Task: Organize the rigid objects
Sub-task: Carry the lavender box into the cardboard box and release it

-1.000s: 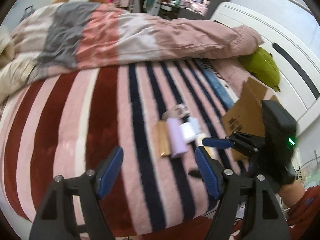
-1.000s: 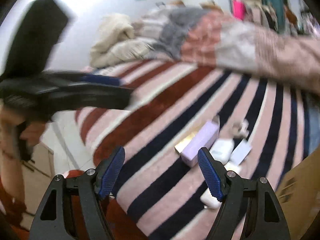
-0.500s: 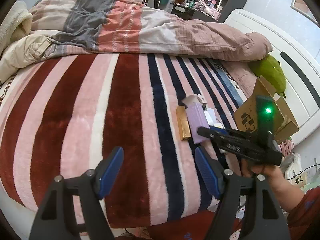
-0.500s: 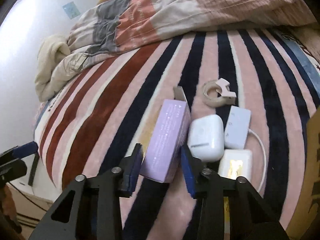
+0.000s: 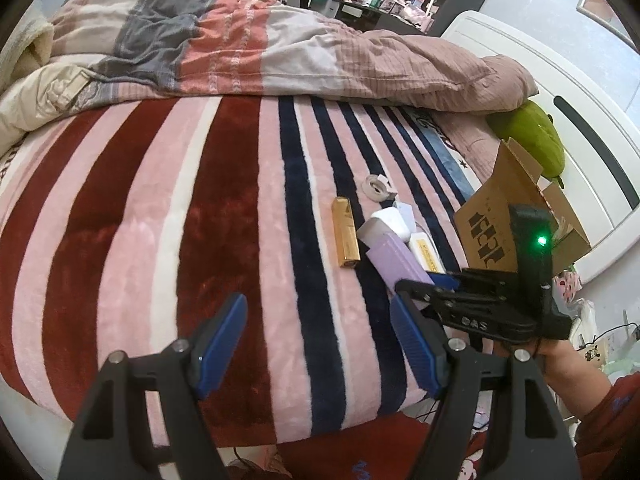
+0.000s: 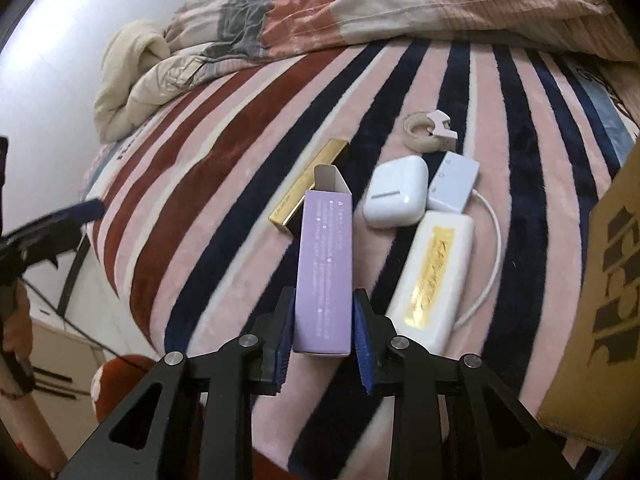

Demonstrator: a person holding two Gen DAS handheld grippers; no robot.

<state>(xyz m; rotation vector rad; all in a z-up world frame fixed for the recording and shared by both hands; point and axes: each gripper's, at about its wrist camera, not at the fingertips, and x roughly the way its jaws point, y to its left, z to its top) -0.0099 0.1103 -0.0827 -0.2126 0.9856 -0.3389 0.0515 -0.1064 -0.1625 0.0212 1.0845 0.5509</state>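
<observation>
While clamped, purple box (image 6: 326,264) lies flat.

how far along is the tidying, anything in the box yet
Nothing visibly packed; the cardboard box interior is mostly hidden. In hand: the right gripper, jaws just closed, clamps the purple carton. The left gripper is open and empty. Left on the blanket: gold box, earbud case, white bar, tape, hub.
</observation>
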